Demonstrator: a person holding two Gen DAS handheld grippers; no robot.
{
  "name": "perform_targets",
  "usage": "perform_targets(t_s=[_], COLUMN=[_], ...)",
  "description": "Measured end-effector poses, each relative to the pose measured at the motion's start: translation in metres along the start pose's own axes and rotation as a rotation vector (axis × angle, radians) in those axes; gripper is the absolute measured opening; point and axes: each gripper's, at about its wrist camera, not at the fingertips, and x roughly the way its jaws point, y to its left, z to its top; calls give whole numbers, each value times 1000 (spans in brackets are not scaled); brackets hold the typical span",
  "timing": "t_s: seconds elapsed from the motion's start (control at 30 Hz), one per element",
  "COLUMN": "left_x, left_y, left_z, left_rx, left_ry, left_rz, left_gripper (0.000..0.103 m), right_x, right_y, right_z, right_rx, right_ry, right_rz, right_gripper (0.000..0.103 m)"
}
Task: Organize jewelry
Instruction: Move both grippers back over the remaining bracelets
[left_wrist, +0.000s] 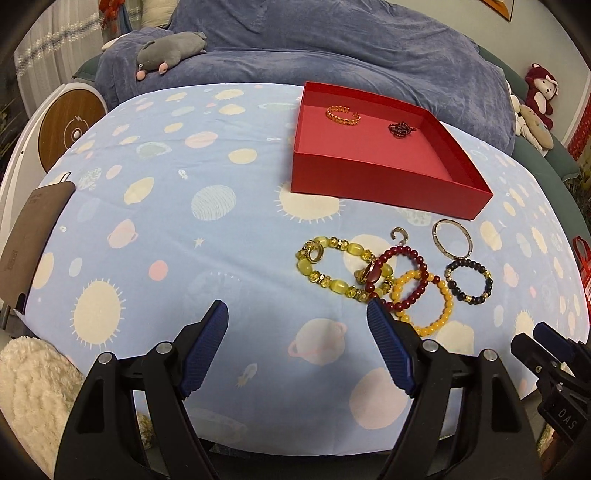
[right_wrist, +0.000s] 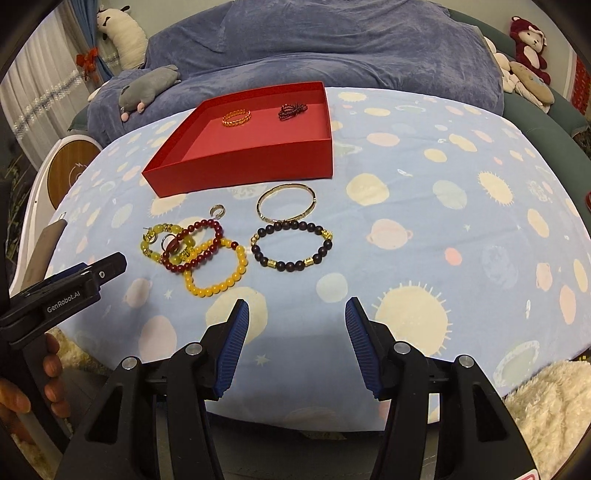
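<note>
Red shallow box (right_wrist: 243, 162) holds two bracelets at its far wall. Five more bracelets (right_wrist: 218, 254) cluster just before its near edge. Left gripper (left_wrist: 295, 325) and right gripper (right_wrist: 295, 321) hover wide open, empty, over bare tablecloth (right_wrist: 424, 240).

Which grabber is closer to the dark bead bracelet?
Right, probably. The right gripper hangs open just in front of the dark bead bracelet. The left gripper sits further left, open, beyond the tangled bracelets.
</note>
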Motion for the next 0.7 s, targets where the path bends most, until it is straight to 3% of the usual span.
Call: perform_targets(t_s=[0.27, 0.5, 0.7], left_x=[4, 6, 16], left_y=[5, -14, -23], left_z=[-4, -2, -3], left_rx=[-25, 0, 11], left_ry=[-1, -6, 10], left_rz=[3, -43, -43], left_gripper=[74, 73, 67], right_x=[7, 14, 17], right_y=[5, 1, 2], right_z=[-4, -4, -4], right_rx=[-25, 1, -4], right_ry=[3, 16, 26], right_rz=[-1, -1, 5], right_gripper=[53, 53, 53])
